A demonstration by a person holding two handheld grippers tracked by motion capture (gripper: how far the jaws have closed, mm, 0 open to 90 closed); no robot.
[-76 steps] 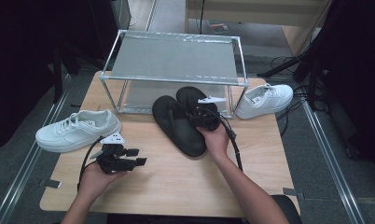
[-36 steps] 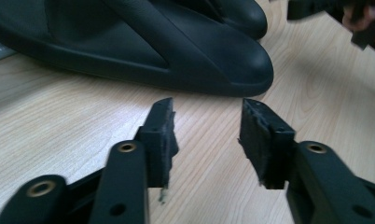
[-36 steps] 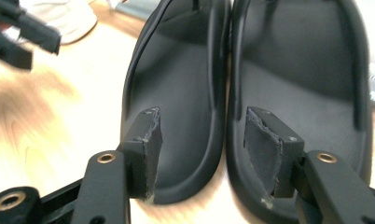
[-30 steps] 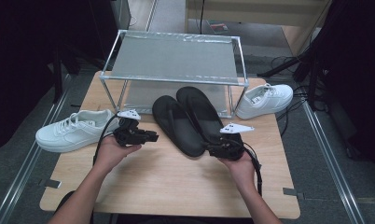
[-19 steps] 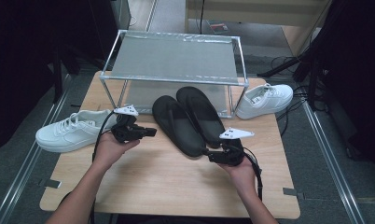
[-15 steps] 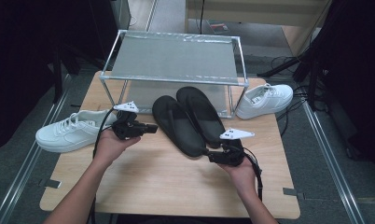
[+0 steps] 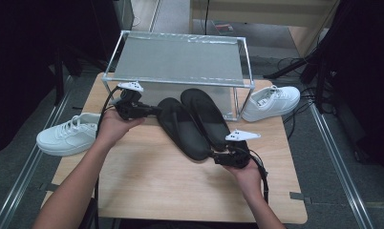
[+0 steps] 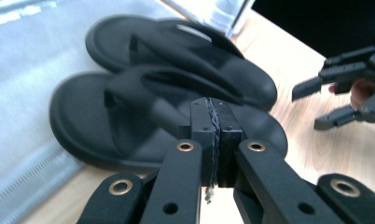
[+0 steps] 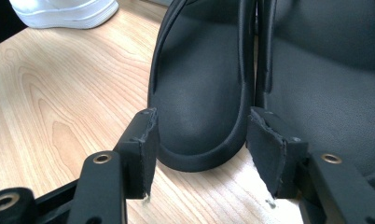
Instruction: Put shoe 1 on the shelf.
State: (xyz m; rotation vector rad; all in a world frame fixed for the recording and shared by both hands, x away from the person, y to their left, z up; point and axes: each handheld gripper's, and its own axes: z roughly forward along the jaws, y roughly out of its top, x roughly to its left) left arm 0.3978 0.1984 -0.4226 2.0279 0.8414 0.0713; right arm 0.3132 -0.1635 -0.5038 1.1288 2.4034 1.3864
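Two black sandals lie side by side on the wooden table, toes toward the rack. My left gripper hovers at the toe of the left sandal. In the left gripper view its pads meet with nothing between them, above the near sandal. My right gripper rests at the sandals' heels with its jaws apart. The left sandal's heel lies between those jaws, and I see no pad pressing on it. The other sandal lies to its right.
A metal mesh rack stands at the back of the table. One white sneaker lies off the table's left edge, another at the back right. Bare wood stretches in front of the sandals.
My left gripper has risen and moved from beside the left sneaker toward the rack, up to the left sandal's toe. My right gripper drew back from the straps to the heels, then stayed still.
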